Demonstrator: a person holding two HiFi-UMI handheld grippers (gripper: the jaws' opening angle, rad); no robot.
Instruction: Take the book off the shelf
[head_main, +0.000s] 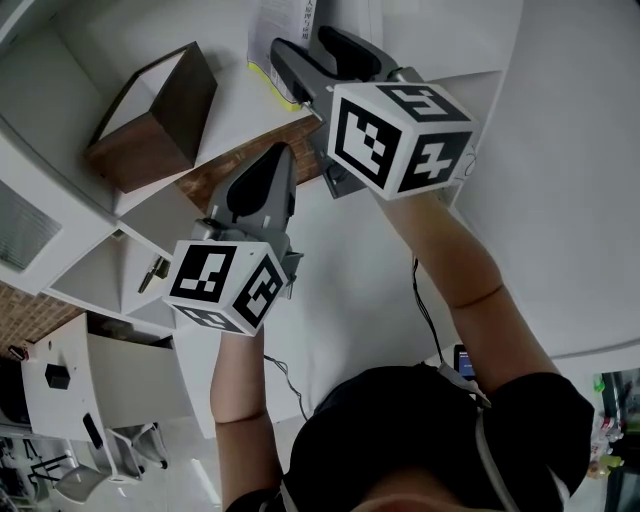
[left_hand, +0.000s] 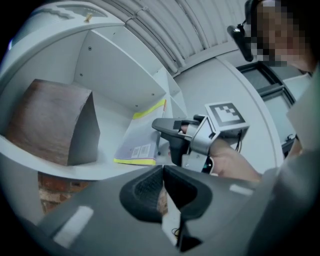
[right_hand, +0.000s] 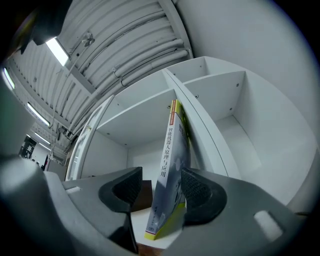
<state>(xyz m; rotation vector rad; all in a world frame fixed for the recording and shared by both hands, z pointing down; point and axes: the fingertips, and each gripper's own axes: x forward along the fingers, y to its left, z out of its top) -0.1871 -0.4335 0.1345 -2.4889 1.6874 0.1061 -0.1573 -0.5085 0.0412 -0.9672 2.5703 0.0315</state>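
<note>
The book (right_hand: 172, 165) stands on the shelf (right_hand: 145, 112), not yet taken. It sits between the spread jaws of the right tool (right_hand: 160, 192), close to the right-hand one and unpinched. The left tool (left_hand: 163, 187) is pressed together, empty. Gripping and pulling out remain.
</note>
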